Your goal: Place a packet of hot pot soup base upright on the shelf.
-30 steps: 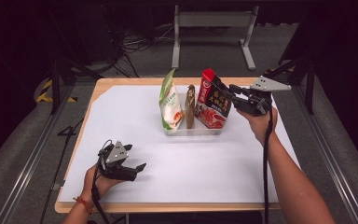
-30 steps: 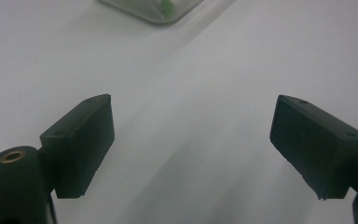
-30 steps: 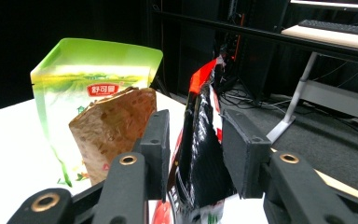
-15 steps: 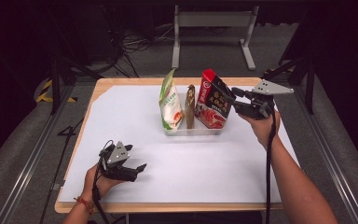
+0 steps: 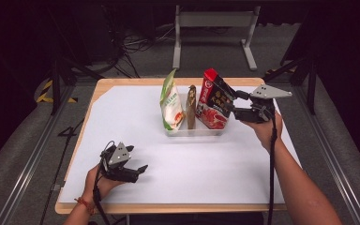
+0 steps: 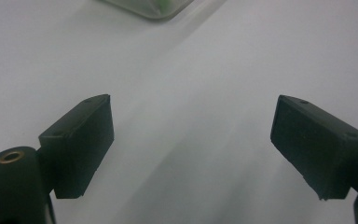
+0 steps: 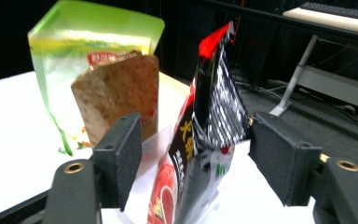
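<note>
A clear tray is seen at about twelve o'clock from the middle of the white table, with three packets standing in it. A green and white pouch is set at the tray's nine o'clock end, a thin brown packet in the middle, and a red and black bag at the three o'clock end, tilted.

The right gripper is held at three o'clock of the tray, level with the top of the red and black bag. Its jaws have just been opening; in the right gripper view the bag is seen between them, with a gap on the left side, while contact on the right side cannot be told.

The left gripper is rested low on the table at about seven o'clock, well apart from the tray. Its jaws are spread wide, with nothing between them but bare white surface.
</note>
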A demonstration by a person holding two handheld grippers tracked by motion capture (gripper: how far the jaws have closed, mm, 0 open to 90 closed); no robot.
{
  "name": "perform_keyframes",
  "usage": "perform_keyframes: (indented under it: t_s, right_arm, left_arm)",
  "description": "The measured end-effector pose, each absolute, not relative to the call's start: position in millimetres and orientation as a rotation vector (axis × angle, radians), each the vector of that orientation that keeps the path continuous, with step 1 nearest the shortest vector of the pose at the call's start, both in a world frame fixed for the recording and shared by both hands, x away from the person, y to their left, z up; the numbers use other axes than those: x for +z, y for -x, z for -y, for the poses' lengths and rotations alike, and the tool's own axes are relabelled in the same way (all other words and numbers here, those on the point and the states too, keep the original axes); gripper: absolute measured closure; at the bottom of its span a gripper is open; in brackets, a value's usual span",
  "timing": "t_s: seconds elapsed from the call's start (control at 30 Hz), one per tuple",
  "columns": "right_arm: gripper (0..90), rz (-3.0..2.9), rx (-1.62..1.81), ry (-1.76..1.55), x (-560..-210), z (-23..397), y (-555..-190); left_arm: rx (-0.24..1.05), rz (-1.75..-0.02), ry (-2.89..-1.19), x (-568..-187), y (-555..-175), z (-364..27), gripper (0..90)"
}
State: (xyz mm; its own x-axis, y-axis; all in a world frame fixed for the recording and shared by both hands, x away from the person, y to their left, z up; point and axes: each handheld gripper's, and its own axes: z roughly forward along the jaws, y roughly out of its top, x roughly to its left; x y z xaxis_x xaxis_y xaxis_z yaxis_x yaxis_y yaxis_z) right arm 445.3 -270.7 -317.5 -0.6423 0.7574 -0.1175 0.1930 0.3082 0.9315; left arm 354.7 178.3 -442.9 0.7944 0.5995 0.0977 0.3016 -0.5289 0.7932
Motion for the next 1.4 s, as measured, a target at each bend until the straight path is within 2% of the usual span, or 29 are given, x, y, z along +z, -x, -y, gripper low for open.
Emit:
perform_keyframes:
  t_s: [0.77, 1.4]
  right_arm:
    - [25.0, -2.071, 1.182, -0.8, -343.6, 274.6, -434.6]
    - [24.2, -2.089, 1.141, -0.726, -367.4, 287.6, -408.1]
  left_arm:
    - [0.457, -0.662, -2.163, -443.5, -354.7, -177.4, 13.8]
    - [0.463, -0.656, -2.17, -443.6, -354.0, -176.0, 13.7]
